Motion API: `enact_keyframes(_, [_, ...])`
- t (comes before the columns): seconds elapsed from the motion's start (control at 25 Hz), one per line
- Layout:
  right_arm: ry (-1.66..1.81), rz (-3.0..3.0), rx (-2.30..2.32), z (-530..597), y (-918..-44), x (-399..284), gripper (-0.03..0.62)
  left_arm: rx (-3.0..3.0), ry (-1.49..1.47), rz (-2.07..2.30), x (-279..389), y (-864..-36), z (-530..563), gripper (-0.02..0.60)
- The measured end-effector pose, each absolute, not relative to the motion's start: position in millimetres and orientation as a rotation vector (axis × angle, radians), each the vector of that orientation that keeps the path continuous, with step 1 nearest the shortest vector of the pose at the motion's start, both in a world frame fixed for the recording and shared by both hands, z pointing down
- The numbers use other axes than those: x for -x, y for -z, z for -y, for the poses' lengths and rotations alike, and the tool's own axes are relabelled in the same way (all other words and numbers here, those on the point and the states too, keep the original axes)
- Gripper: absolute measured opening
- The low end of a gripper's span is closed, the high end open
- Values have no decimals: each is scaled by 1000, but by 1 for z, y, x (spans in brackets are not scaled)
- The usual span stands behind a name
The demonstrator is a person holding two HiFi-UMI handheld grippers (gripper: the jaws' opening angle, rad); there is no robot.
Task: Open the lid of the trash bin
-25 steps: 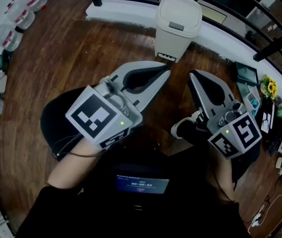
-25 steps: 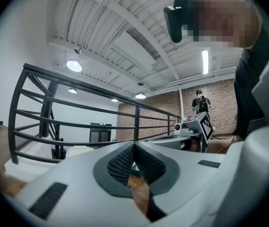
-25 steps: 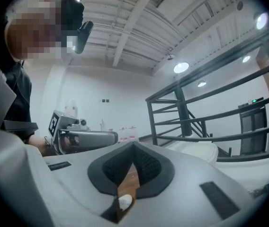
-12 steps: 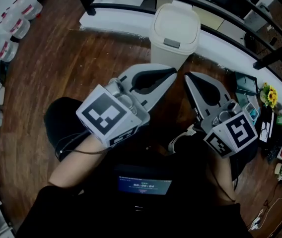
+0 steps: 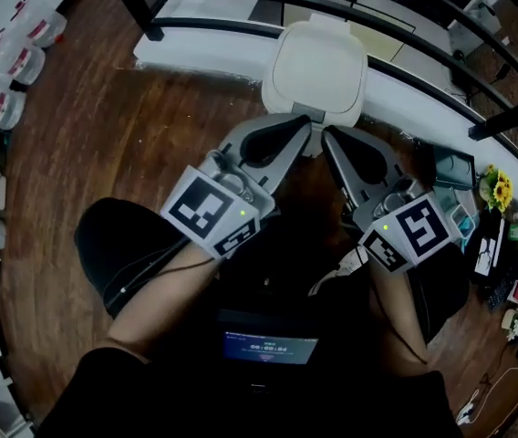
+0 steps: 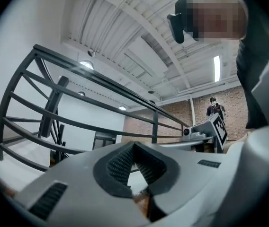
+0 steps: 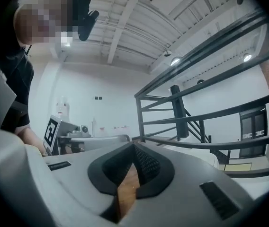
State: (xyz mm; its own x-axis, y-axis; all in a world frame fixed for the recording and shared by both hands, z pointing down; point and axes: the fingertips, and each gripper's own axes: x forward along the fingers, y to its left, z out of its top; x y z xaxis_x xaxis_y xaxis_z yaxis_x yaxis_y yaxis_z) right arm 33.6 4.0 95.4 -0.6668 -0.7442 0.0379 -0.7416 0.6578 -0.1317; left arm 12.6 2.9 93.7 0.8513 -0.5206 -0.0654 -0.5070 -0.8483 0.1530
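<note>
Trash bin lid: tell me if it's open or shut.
Shut. In the head view the cream trash bin lid lies flat, covering the whole top, with no gap or opening showing.

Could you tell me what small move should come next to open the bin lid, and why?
Probably ease the left gripper forward onto the grey tab at the front edge of the lid. The lid lies closed, both grippers have their jaws together and empty, and the left gripper's tip sits just short of that tab, with the right gripper beside it.
</note>
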Motion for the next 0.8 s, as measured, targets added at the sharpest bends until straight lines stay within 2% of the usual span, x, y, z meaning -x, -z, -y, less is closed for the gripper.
enact_keyframes(0.28, [189,-2801,1292,52,-134,-41,31,-2800,169,885,-30,-179,36,17])
enact_keyframes(0.6, [164,-2879,1316,42,-228,-37,31,-2823,-2,904,-39,-283,26,18])
enact_keyframes(0.8, [325,-2851,1413,45,-284,-45,29,-2737,-140,921,-35,-352,33,17])
